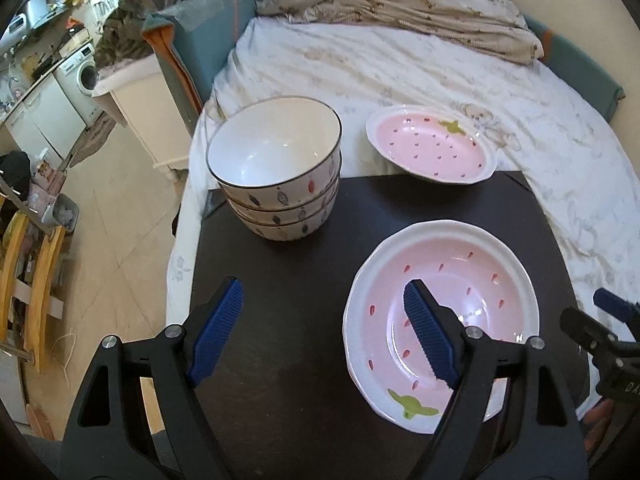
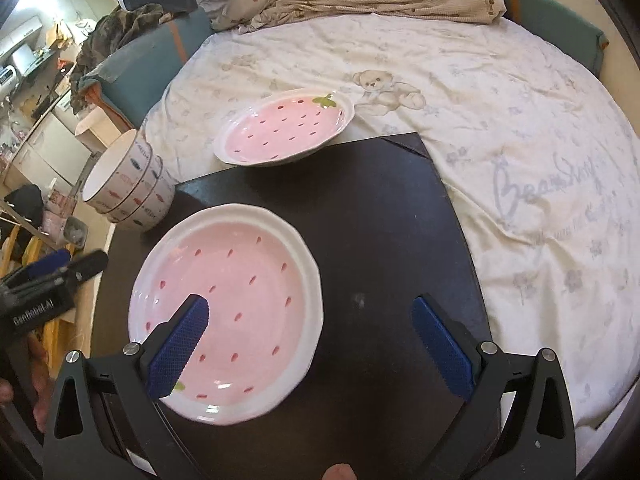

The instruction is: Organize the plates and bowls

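Note:
A pink strawberry-pattern plate (image 1: 460, 280) (image 2: 248, 280) lies on the near part of a black board (image 1: 288, 280) (image 2: 380, 220). A second plate of the same kind (image 1: 432, 144) (image 2: 288, 128) sits at the board's far edge, partly over the bed sheet. Three white bowls with a leaf pattern (image 1: 276, 168) (image 2: 128, 188) are stacked at the board's far left corner. My left gripper (image 1: 324, 286) stands open, its right finger over the near plate and its left finger over bare board. My right gripper (image 2: 310, 302) is open too, with its left finger over the same plate. Neither holds anything.
The board rests on a bed with a white printed sheet (image 2: 520, 160) and a crumpled beige blanket (image 1: 400, 8) at the far end. Left of the bed the floor (image 1: 120, 240) drops away, with a white cabinet (image 1: 140, 120) and wooden furniture (image 1: 24, 280).

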Demonstrator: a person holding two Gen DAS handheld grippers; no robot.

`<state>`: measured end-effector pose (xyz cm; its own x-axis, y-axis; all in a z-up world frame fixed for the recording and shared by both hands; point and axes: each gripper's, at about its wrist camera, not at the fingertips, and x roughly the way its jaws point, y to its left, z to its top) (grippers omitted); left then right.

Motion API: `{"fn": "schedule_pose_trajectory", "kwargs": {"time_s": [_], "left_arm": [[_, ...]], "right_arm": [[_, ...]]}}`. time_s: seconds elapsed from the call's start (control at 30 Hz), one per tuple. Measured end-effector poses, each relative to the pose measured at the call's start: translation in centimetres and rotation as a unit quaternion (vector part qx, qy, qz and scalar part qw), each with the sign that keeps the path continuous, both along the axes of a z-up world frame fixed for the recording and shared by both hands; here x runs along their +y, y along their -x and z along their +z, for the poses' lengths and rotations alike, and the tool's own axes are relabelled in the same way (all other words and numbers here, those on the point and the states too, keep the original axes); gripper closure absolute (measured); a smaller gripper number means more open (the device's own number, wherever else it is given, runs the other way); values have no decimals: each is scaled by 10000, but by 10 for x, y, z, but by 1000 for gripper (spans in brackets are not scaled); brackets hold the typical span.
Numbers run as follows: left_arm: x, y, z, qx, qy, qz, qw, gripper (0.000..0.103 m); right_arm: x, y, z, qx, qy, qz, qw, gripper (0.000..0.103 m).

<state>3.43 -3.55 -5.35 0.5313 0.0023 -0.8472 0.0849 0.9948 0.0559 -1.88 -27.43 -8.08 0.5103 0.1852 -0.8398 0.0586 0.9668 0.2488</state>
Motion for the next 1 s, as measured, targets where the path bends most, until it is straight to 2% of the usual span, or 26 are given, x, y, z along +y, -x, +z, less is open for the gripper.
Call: {"fn": "schedule_pose_trajectory", "kwargs": {"time_s": [0.27,0.47,0.53,0.7,0.87,1.0], "left_arm": [[5,13,12,-62,130,-6,9999,22],[6,12,20,124,520,80,9985,22],[2,12,21,81,451,11,9990,22],[-1,10,19,-60,149,-55,9999,22],[1,-5,16,166,332,237,9990,22],[-10,-12,22,43,212,176,9996,22]], "right_arm": [[3,23,22,-154,5,-142,9998,0],[8,32,42,-234,128,-119,9996,0],[9,30,50,-270,139,-59,9995,0],[9,13,67,-445,26,26,9990,0],[10,-16,67,-485,101,215,9985,0],[5,-38,61,-390,304,234,9985,0]]}}
